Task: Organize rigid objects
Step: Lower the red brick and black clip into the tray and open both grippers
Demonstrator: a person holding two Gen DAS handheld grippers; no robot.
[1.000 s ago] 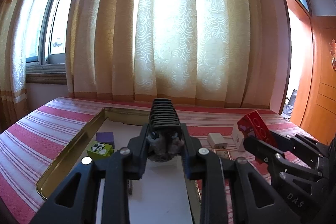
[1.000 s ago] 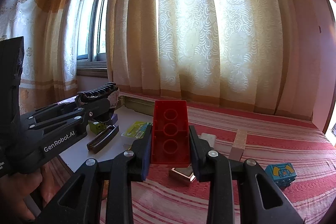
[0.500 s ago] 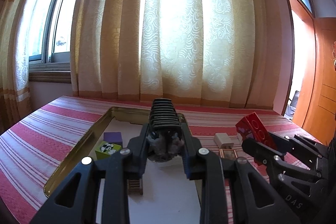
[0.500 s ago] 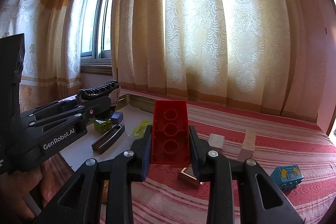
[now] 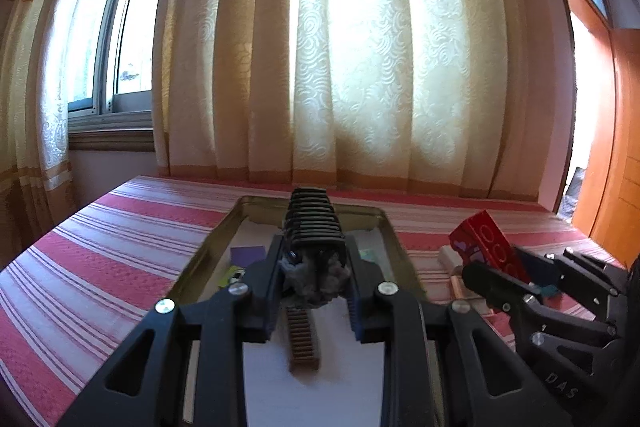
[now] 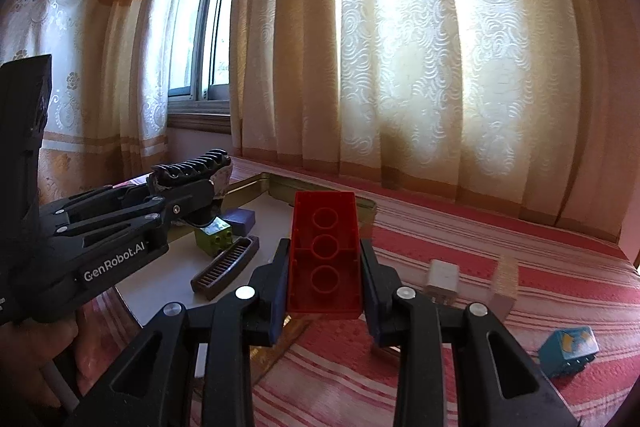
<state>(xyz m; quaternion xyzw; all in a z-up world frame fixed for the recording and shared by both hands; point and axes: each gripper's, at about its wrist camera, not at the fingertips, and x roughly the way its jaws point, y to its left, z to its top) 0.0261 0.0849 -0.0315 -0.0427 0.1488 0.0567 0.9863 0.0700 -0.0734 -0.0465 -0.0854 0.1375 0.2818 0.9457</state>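
Observation:
My left gripper (image 5: 314,267) is shut on a black ribbed hair clip (image 5: 314,223) with grey fluff, held above a gold-rimmed tray (image 5: 200,259). It also shows at the left of the right wrist view (image 6: 192,187). My right gripper (image 6: 324,267) is shut on a red building brick (image 6: 324,251), held above the striped cloth right of the tray (image 6: 260,183); the brick shows in the left wrist view (image 5: 486,243). In the tray lie a brown comb piece (image 6: 226,267), a green block (image 6: 214,237) and a purple block (image 6: 240,219).
On the red-striped cloth (image 6: 500,227) lie a white charger (image 6: 442,277), a pale wooden block (image 6: 506,283) and a blue toy block (image 6: 568,349). Curtains and a window stand behind the table. A shiny metal piece lies under my right gripper, mostly hidden.
My left gripper with the hair clip has drifted left and back, so the tray sits more centred below it. The right gripper still holds the red brick, with the view shifted slightly.

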